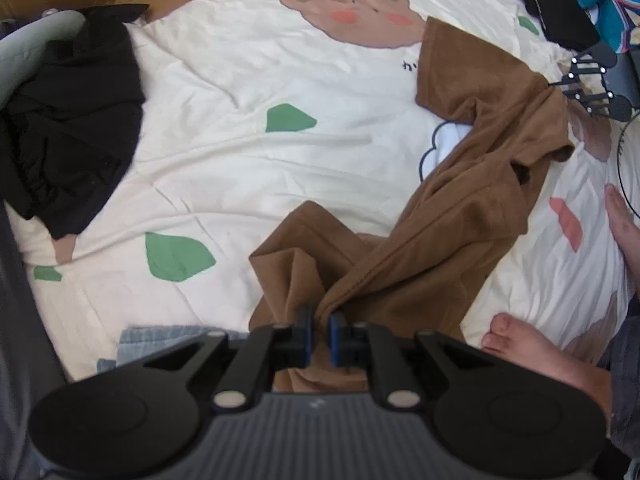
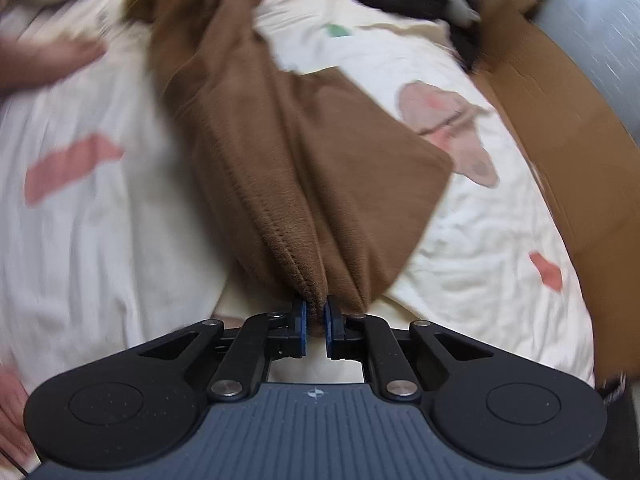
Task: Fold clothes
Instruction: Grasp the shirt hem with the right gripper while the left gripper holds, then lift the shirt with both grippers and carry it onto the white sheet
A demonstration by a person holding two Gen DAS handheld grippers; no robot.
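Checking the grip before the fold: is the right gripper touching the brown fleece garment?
Touching. The right wrist view shows the right gripper with its jaws shut on a bunched edge of the brown fleece garment.

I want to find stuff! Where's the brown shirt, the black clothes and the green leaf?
brown shirt (image 1: pixel 472 200): left wrist view, on its bunched middle.
black clothes (image 1: pixel 72 120): left wrist view, on the heap's middle.
green leaf (image 1: pixel 176 256): left wrist view, on the printed leaf's middle.

You can read only one black Japanese character, か, on the cream bedsheet (image 1: pixel 224 80), just below its brown frog print (image 1: pixel 352 8)
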